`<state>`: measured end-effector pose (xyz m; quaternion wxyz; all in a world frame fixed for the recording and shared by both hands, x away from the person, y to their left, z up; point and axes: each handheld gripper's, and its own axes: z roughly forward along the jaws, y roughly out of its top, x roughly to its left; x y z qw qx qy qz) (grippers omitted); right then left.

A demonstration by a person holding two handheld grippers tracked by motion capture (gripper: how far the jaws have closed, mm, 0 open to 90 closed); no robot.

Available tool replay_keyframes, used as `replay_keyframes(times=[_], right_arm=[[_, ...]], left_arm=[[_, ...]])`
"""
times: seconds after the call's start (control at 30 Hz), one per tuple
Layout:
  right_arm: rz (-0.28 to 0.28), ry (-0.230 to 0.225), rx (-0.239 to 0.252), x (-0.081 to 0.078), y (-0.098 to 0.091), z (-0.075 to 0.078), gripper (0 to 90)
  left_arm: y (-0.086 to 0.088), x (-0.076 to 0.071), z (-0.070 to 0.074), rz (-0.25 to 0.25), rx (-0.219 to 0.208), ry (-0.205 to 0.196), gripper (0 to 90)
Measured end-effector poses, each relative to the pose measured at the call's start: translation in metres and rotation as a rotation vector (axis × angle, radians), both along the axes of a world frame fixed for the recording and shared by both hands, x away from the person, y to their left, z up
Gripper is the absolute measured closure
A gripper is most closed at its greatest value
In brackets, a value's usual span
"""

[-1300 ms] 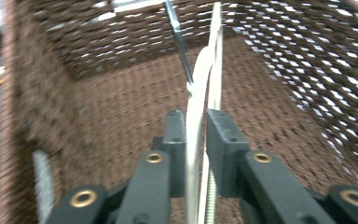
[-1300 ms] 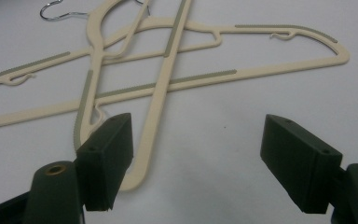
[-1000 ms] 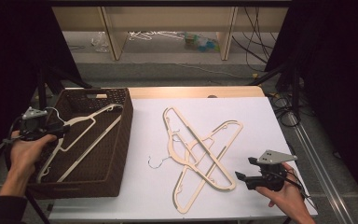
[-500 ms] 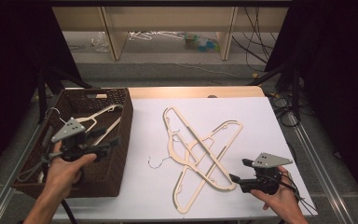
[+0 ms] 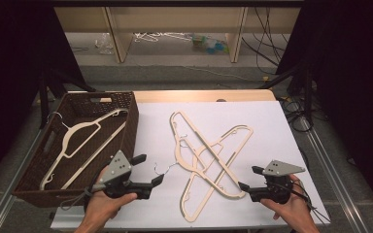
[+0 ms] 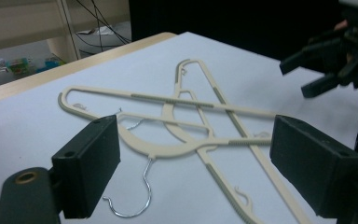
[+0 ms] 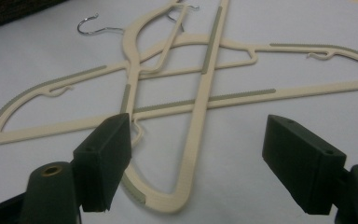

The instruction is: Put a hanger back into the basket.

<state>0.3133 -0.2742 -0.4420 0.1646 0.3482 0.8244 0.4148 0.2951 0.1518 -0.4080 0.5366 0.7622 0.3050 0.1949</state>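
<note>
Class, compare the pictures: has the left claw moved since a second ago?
Yes. The left claw has swung from over the wicker basket rightward onto the white table, toward the crossed hangers, its jaws opening, nothing between them.

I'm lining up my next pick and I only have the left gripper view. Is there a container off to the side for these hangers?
Observer: Yes. A brown wicker basket stands at the table's left edge, with one cream hanger lying in it.
Operator: How many are left outside it?
Observer: It looks like three, crossed in a pile on the white sheet.
Operator: What's my other hand doing?
Observer: The right claw is open at the pile's near right end. In its own view a hanger's rounded corner lies between the jaws, not gripped.
</note>
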Motion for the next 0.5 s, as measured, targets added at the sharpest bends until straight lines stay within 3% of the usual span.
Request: replay_keyframes(times=[0.13,0.47,0.5], right_arm=[[-0.001,0.000,-0.004,0.000,0.003,-0.001,24.9],[0.029,0.008,-0.013,-0.001,0.017,-0.002,24.7],[0.052,-0.002,-0.022,0.002,0.020,-0.003,24.7]], left_arm=[[-0.001,-0.002,-0.014,0.005,-0.029,0.057,15.9],[-0.001,-0.007,-0.022,0.008,-0.009,0.054,16.0],[-0.001,-0.007,-0.022,0.008,-0.009,0.054,16.0]])
